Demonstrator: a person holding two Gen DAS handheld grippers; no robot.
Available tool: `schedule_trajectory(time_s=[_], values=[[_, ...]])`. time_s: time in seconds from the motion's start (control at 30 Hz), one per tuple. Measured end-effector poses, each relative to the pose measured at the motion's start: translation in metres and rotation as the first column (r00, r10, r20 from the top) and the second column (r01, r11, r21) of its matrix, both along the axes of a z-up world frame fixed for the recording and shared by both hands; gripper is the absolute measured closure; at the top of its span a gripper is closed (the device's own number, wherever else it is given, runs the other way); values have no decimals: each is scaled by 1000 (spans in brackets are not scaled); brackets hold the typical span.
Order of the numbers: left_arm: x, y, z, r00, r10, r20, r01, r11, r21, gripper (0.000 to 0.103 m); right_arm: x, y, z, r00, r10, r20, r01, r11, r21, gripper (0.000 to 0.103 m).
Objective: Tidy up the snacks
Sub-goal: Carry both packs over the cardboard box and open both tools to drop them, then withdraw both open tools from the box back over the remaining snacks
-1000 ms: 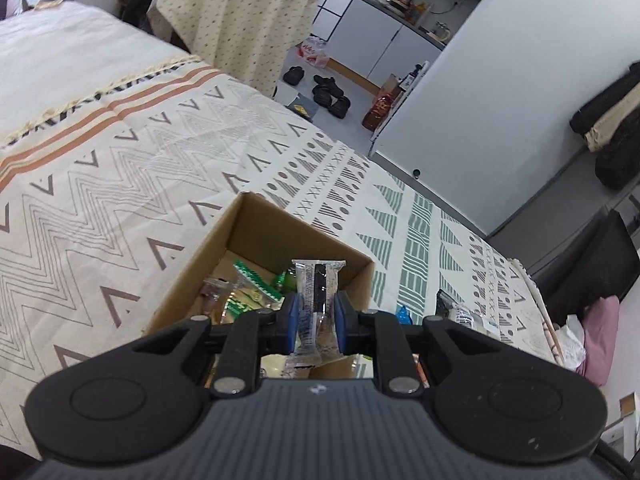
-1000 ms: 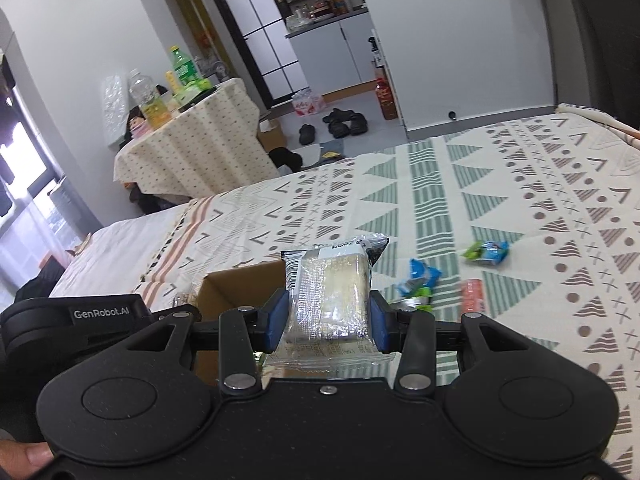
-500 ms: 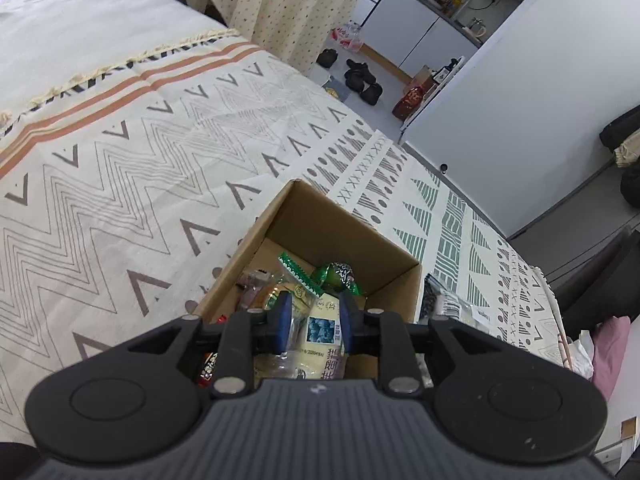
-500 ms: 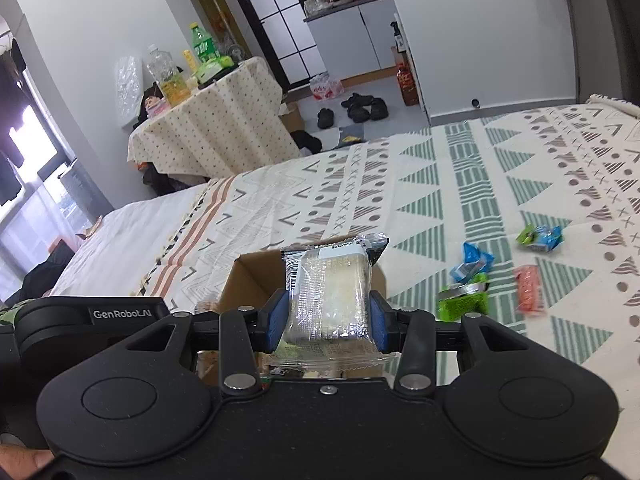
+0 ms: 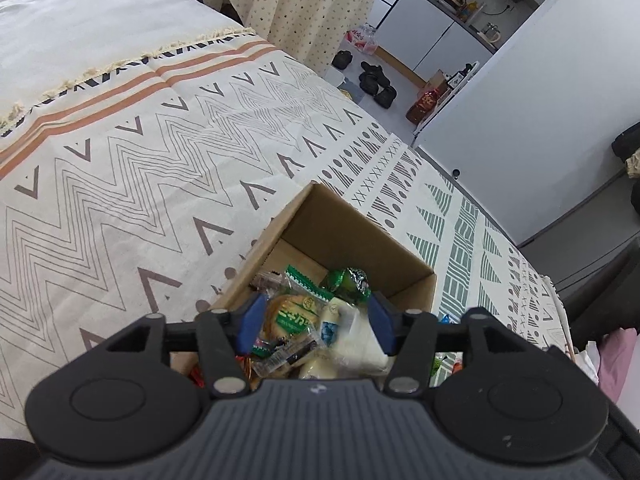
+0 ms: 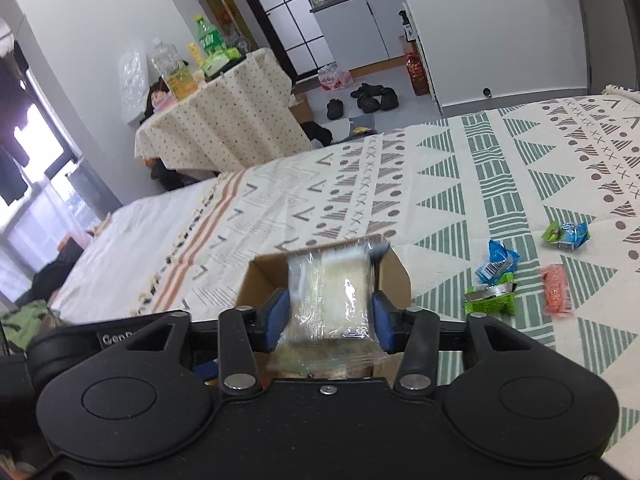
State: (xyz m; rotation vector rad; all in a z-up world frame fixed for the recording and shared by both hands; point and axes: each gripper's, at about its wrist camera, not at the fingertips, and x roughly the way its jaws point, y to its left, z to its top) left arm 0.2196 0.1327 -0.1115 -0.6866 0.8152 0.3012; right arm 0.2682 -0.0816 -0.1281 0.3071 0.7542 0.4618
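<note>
An open cardboard box [image 5: 344, 224] stands on the patterned bedspread and holds several wrapped snacks [image 5: 296, 312]. My left gripper [image 5: 314, 322] hangs open just over the box, with nothing between its blue pads. My right gripper [image 6: 330, 314] holds a clear-wrapped pale snack pack [image 6: 332, 296] between its blue pads, above the same box [image 6: 260, 276]; the pack is blurred and its sides look slightly clear of the pads. Loose snacks lie on the bed at the right: a blue packet [image 6: 498, 266], a green packet [image 6: 490, 300], an orange-pink packet [image 6: 556, 290] and a green-blue packet [image 6: 566, 234].
The bedspread [image 5: 140, 168] stretches left of the box. Beyond the bed's far edge are a cloth-covered table with bottles [image 6: 216, 112], shoes on the floor [image 6: 370, 98] and a white cabinet wall [image 5: 520, 120].
My left gripper has let its clear-wrapped snack drop into the box and opened wide. My right gripper has carried its pack left, over the box, and its grip looks looser.
</note>
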Motion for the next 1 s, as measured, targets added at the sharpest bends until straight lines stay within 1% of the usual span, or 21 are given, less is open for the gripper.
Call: schedule_trajectory(time_s=[0.07, 0.1, 0.17, 0.27, 0.3, 0.37, 0.53, 0.67, 0.73, 0.8, 1.0], values=[[1, -3, 0, 1000, -5, -1, 5, 1000, 2, 35, -1, -2, 3, 1000, -4, 14, 4, 1000, -4, 43], [1, -5, -1, 1000, -8, 0, 8, 1000, 3, 33, -2, -4, 4, 1000, -8, 18, 8, 1000, -12, 41], [2, -11, -1, 1000, -21, 1, 21, 1000, 8, 24, -2, -10, 3, 1000, -22, 14, 22, 1000, -21, 40], [4, -20, 0, 999, -36, 2, 36, 999, 24, 19, -4, -24, 0, 999, -48, 4, 49, 998, -30, 35], [5, -23, 1, 999, -41, 3, 41, 999, 28, 18, -6, -28, -1, 998, -60, 2, 60, 998, -37, 32], [6, -30, 1, 998, -59, 1, 59, 998, 36, 16, -9, -38, -4, 997, -80, 1, 80, 996, -48, 28], [9, -49, 0, 995, -103, 2, 103, 993, 51, 15, -14, -67, -13, 992, -128, -18, 126, 990, -65, 27], [12, -65, 2, 992, -128, 6, 127, 989, 74, 11, -18, -90, -16, 987, -161, -22, 159, 985, -72, 23], [13, -73, 4, 989, -144, 10, 143, 986, 90, 10, -18, -101, -16, 985, -168, -25, 166, 984, -70, 23], [14, -83, 5, 986, -167, 16, 165, 981, 98, 10, -19, -111, -16, 984, -176, -20, 175, 982, -67, 19], [15, -107, 5, 977, -210, 31, 205, 972, 116, 9, -20, -135, -18, 983, -182, -17, 181, 982, -60, 14]])
